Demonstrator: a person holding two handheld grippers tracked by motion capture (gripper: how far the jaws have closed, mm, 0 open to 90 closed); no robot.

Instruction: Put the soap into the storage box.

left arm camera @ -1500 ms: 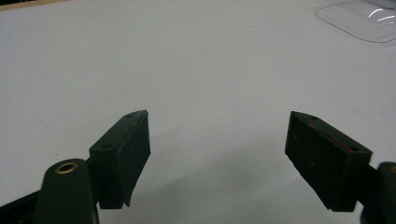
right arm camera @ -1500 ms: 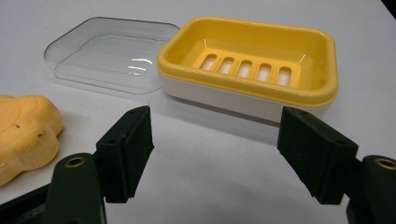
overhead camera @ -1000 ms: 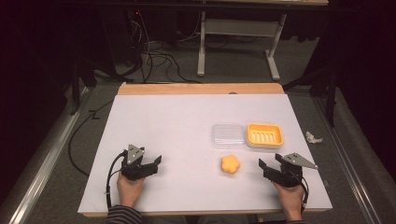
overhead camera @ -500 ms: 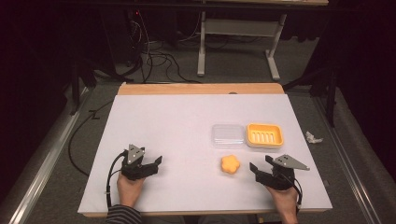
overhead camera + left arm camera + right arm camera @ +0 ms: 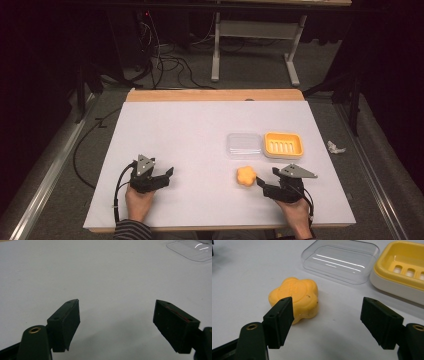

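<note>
Right gripper (image 5: 327, 322) had jaws spread wide w/ nothing between them, its left jaw just in front of the flower-shaped orange soap (image 5: 294, 298), which sat on the white table (image 5: 190, 130) at near right. Left gripper (image 5: 116, 325) was also wide open over bare tabletop at near left. Farther back, the clear lid (image 5: 340, 260) lay just left of the yellow soap dish (image 5: 402, 270), approx. touching.

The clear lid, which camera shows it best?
The right gripper view: the clear lid lies close and whole beside the yellow tray. The high view shows it small; the left gripper view catches a corner.
</note>
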